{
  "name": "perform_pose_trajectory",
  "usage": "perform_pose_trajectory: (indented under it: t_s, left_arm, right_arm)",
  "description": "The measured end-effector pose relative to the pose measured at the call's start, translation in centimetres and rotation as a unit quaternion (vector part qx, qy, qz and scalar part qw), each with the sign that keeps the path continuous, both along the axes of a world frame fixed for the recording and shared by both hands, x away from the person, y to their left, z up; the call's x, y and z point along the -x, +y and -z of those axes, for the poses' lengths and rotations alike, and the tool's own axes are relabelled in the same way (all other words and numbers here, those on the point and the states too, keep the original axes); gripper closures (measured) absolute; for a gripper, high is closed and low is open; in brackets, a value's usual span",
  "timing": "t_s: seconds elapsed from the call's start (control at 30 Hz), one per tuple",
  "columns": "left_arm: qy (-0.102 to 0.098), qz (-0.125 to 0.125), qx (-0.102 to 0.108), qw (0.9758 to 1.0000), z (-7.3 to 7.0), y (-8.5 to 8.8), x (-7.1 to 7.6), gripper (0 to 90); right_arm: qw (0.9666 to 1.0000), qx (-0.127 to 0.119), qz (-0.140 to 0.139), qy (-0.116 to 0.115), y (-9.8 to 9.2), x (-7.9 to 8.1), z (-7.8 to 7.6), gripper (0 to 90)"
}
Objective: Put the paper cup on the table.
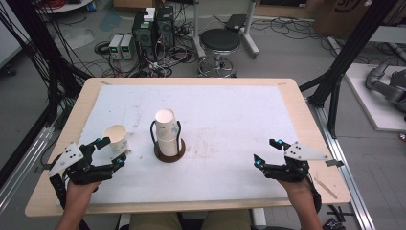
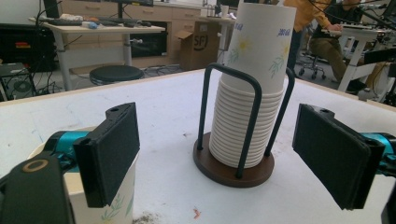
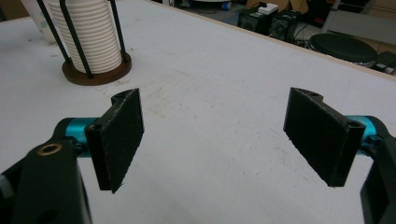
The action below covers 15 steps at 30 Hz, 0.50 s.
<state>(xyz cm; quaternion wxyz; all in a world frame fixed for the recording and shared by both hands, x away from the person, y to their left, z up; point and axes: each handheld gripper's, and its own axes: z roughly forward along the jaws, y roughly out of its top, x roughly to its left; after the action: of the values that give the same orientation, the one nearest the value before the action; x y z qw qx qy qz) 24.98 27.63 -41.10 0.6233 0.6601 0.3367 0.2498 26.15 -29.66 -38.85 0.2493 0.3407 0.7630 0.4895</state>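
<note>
A tall stack of paper cups (image 1: 165,125) stands in a black wire holder with a round brown base (image 1: 169,154) at the middle of the white mat. A single paper cup (image 1: 116,139) stands upright to its left. My left gripper (image 1: 110,152) is open, and its far jaw sits right beside this cup. In the left gripper view the cup (image 2: 119,207) is partly behind the left pad, and the stack (image 2: 252,93) rises ahead between the jaws of my left gripper (image 2: 219,140). My right gripper (image 1: 265,152) (image 3: 215,107) is open and empty over bare mat at the right, with the stack (image 3: 88,42) far off.
The white mat (image 1: 225,120) covers most of the wooden table (image 1: 297,96). Beyond the far edge are a black stool (image 1: 219,40), computer towers (image 1: 153,28) and cables on the floor. People sit at desks (image 2: 327,42) in the background.
</note>
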Motion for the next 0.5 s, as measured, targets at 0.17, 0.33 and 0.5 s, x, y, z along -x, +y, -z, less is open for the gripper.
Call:
perform_pose_trajectory:
  t_s: [0.17,0.33,0.5]
  left_arm:
    - [0.0,-0.002,0.001,1.0,0.04,0.09,-0.01,14.8]
    - [-0.001,-0.004,-0.001,1.0,0.04,0.12,-0.04,14.8]
    - [-0.001,-0.005,-0.004,1.0,0.09,0.05,-0.08,14.9]
  right_arm:
    - [1.0,0.0,0.0,0.0,0.04,0.01,-0.02,20.5]
    - [1.0,0.0,0.002,0.0,-0.03,0.02,0.0,20.5]
    - [1.0,0.001,0.002,-0.002,-0.1,0.06,0.01,20.5]
